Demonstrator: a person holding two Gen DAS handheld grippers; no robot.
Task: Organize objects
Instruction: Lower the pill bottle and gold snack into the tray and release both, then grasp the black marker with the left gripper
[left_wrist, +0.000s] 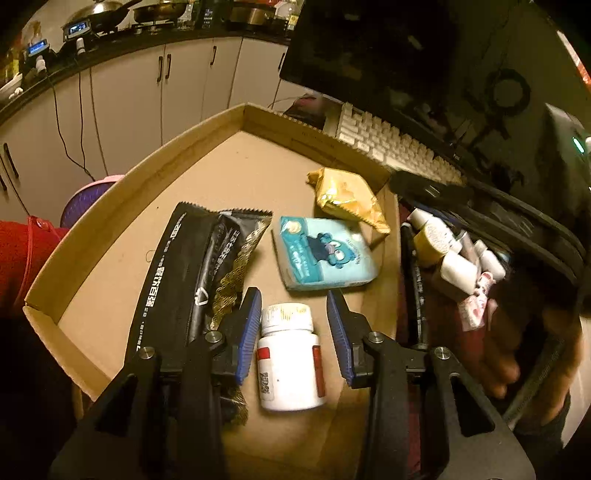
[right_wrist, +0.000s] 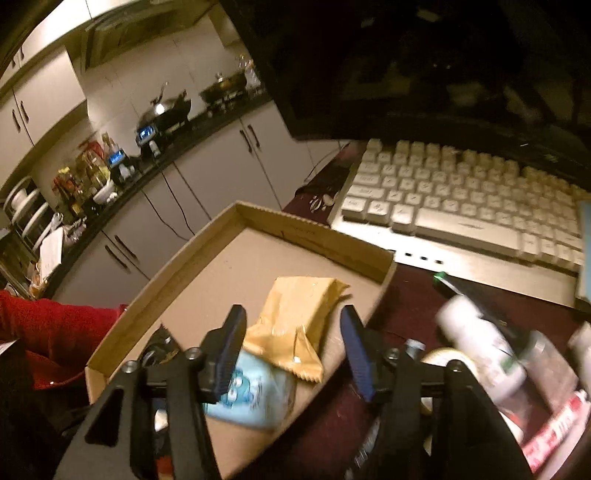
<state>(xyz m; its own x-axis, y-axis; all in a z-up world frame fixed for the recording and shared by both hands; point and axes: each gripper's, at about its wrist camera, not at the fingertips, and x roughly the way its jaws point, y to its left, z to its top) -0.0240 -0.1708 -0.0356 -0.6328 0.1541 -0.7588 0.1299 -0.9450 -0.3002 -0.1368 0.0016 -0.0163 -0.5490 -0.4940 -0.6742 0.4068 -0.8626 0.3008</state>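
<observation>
1. While its blue-padded jaws stand wide apart, the left gripper hangs low over the near part of the cardboard tray, holding nothing.
2. A white pill bottle lies on the tray floor between those jaws, cap pointing away; neither pad touches it.
3. Beside the left jaw, along the tray's left side, lies a long black snack packet, with a second dark packet bearing a gold pattern resting partly on it.
4. Toward the tray's right edge sits a light blue tissue pack, and a golden yellow wrapper lies just beyond it, toward the far right corner.
5. The right gripper is also spread wide and grips nothing; it hovers above the tray's right part, over the tissue pack and the yellow wrapper.
6. Off the tray's right edge, a heap of small white bottles and tubes sits in a dark container.
7. Behind the tray's far edge lies a white keyboard, under a dark monitor.
</observation>
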